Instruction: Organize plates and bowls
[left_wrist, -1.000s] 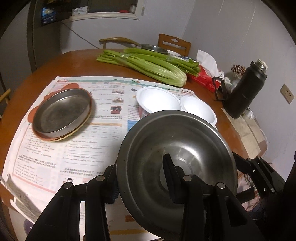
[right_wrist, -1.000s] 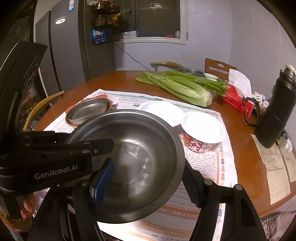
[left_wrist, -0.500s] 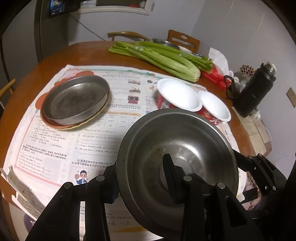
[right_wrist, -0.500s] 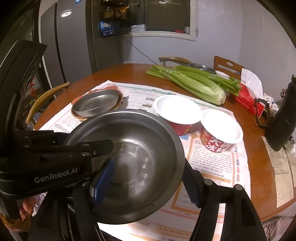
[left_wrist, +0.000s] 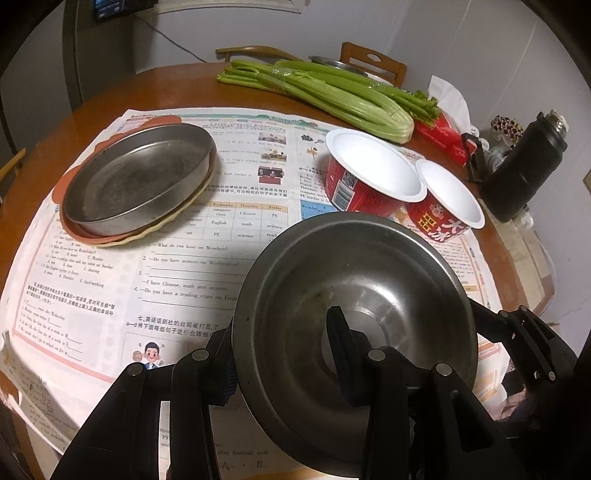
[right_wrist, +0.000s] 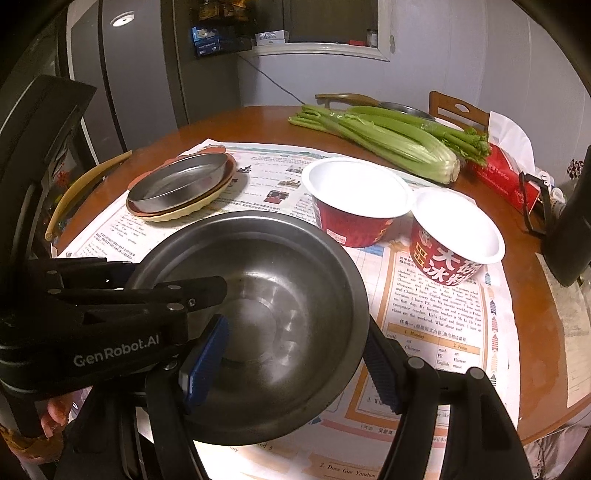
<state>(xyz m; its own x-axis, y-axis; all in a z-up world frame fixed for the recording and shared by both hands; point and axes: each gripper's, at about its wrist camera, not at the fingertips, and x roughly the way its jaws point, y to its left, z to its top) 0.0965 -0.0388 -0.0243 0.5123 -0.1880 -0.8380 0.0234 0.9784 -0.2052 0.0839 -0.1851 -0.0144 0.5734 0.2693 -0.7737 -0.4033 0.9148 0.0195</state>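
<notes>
Steel bowl (left_wrist: 354, 317): nearest thing in both views, held up above the newspaper at the near edge of the table, btwn both grippers. Mouth faces up, tipped a bit toward the cameras; round, so no long axis to speak of.
Left gripper (left_wrist: 284, 350): clamped on the bowl's left rim; one finger outside the wall, the other finger (left_wrist: 341, 343) inside the bowl.
Right gripper (right_wrist: 291, 354): clamped on the bowl's right side; blue pad (right_wrist: 205, 363) inside the wall, other finger against the outer rim at right.
Hand (right_wrist: 55, 410): a bit of it shows under the left gripper's body, right wrist view.
Newspaper (left_wrist: 147, 273): spread flat over most of the table, under all the dishes.
Metal pan (left_wrist: 138, 177): mid-left on the paper, open side up, shallow, round. Sits on a stack of flat plates (left_wrist: 155, 230), one orange and one cream, rims peeking out below it.
Red paper bowls: two, mid-right, upright, white insides, just beside each other, rims about touching. Larger bowl (left_wrist: 373, 166) left, smaller bowl (left_wrist: 448, 195) right and nearer.
Black flask (left_wrist: 524, 170): upright, right edge of table, past the smaller bowl.
Celery (left_wrist: 325, 92): far side, lying flat, long axis running far-left to near-right, cut root end toward the right.
Red tissue box (right_wrist: 506, 177): just beyond the celery's root end, tissue sticking up.
Table (left_wrist: 110, 107): round, brown wood; chair backs behind it.
</notes>
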